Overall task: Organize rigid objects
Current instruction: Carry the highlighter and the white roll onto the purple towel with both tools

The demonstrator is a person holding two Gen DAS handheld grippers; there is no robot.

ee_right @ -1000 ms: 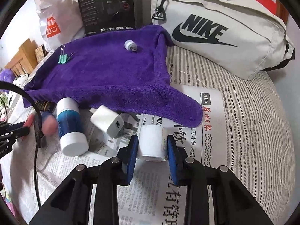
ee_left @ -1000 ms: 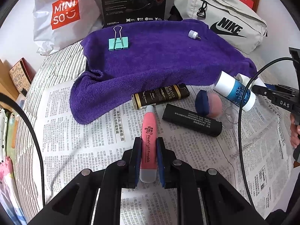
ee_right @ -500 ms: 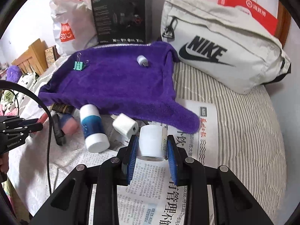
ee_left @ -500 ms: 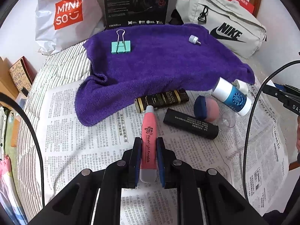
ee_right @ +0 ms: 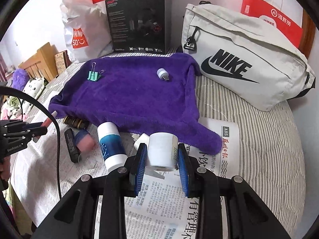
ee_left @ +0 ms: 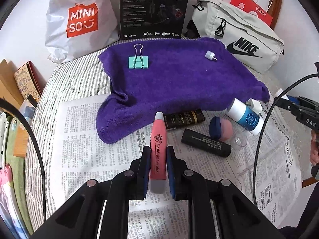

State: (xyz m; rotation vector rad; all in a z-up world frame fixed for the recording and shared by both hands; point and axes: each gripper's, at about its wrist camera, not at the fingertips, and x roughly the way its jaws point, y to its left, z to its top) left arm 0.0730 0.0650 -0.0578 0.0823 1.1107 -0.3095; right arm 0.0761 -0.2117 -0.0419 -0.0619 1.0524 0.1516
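Note:
My left gripper (ee_left: 158,155) is shut on a pink flashlight stick (ee_left: 158,149), held above the newspaper (ee_left: 83,139). My right gripper (ee_right: 162,155) is shut on a white roll (ee_right: 162,151), lifted above the newspaper (ee_right: 159,199). A purple towel (ee_left: 179,79) lies behind, also in the right wrist view (ee_right: 129,99). On it are a green binder clip (ee_left: 138,61) and a small white USB plug (ee_left: 209,55). In the right wrist view the clip (ee_right: 93,75) sits at the towel's left and the plug (ee_right: 162,74) near its middle.
On the newspaper lie a dark lighter (ee_left: 185,118), a black tube (ee_left: 206,143), a blue-pink sponge (ee_left: 220,128), a blue-white bottle (ee_left: 244,116) and a white charger (ee_right: 141,140). A Miniso bag (ee_left: 79,20), black box (ee_left: 153,10) and Nike bag (ee_right: 245,59) stand behind.
Both grippers have risen and drawn back with their objects, so the scene looks farther away. The pink stick and the white roll stay clamped.

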